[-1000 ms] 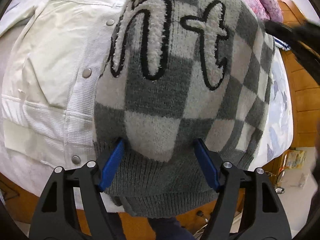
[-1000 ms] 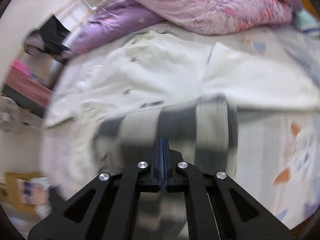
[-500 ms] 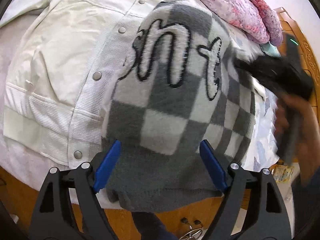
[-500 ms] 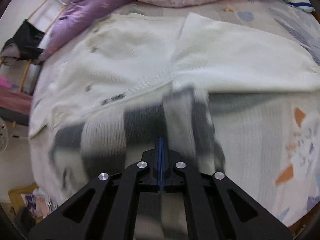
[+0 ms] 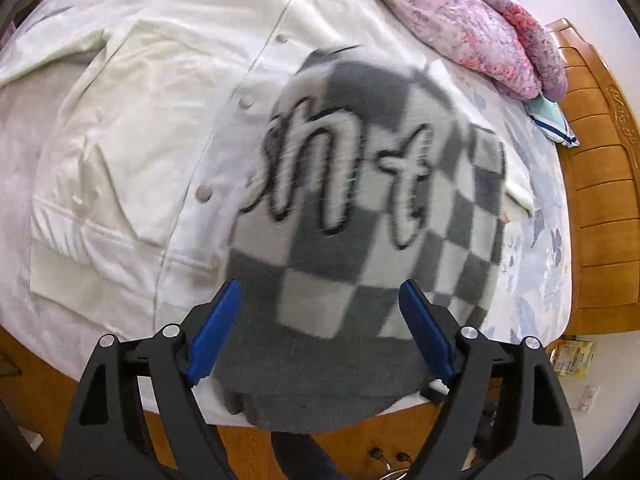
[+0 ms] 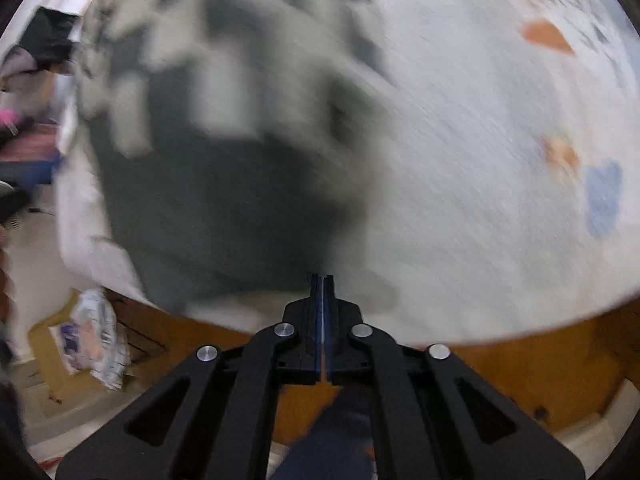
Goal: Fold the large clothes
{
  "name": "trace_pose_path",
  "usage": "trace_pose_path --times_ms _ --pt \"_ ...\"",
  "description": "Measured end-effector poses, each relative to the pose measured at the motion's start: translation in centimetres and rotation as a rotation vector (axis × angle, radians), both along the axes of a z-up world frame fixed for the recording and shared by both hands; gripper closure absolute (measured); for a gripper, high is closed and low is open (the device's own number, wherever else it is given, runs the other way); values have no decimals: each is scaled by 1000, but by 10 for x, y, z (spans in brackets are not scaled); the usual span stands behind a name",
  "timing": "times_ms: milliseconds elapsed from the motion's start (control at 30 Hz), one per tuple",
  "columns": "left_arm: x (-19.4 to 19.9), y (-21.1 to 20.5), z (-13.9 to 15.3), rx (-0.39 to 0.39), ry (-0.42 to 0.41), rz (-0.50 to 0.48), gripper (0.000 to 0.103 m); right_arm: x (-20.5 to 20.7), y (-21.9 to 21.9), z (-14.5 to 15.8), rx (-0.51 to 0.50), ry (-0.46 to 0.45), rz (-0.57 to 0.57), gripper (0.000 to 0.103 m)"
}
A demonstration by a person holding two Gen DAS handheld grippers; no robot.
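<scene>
Where the bed (image 5: pixel 532 240) meets its near edge, a cream jacket (image 5: pixel 132 152) lies spread, and the checked sweater (image 5: pixel 360 216) lies folded partly over it. Above the sweater's hem the left gripper (image 5: pixel 320 328) hangs wide open, empty. By that hem the right gripper (image 6: pixel 322 292) is closed on nothing.

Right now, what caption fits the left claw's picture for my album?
Open left claw above a folded checkered sweater lying on a white jacket on the bed.

My left tool (image 5: pixel 320 316) lifts clear of the checkered sweater (image 5: pixel 360 208); my closed right tool (image 6: pixel 322 280) swings to its hem.
</scene>
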State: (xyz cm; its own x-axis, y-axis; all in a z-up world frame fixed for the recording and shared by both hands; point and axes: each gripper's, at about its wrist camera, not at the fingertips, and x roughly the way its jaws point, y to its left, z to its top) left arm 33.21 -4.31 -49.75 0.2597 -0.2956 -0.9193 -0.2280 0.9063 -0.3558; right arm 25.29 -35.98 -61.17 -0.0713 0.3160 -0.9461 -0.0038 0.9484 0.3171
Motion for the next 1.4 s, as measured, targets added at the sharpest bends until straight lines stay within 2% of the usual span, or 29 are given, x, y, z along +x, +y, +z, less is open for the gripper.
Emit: trace_pose_path --times_ms 67,200,333,433,467,500,633,733,767,833,1033,1133,1267,1400 --pt "8 -6 7 13 -11 -4 21 -8 -23 -2 107 9 -103 100" --pt "31 -15 23 35 -51 -4 21 12 -35 41 127 -100 -129 98" --pt "62 -21 32 19 -90 -11 21 65 -22 103 195 -288 -127 98" --pt "89 -28 27 29 -81 -52 22 115 -3 118 226 -340 -116 98" --pt "94 -29 26 29 -75 -63 26 134 10 120 206 -357 -106 98" --pt "102 -32 24 27 -72 -81 34 152 21 120 196 -366 -98 97" --pt "129 -52 12 107 -25 -209 34 201 47 96 211 -299 -106 97" --pt "146 -64 -10 170 48 -311 34 216 58 64 98 -209 -94 98" --pt "153 -66 -19 177 79 -334 34 221 57 53 82 -190 -107 103" --pt "165 -66 -37 165 132 -346 34 226 55 33 83 -154 -125 103" --pt "190 -71 -62 174 222 -385 34 233 45 12 86 -103 -153 103" --pt "192 -68 -66 157 225 -397 34 234 46 11 68 -108 -156 103" --pt "188 -68 -66 124 199 -434 24 231 41 15 63 -104 -191 103" --pt "172 -53 -46 45 103 -391 21 230 40 18 100 -109 -204 103"
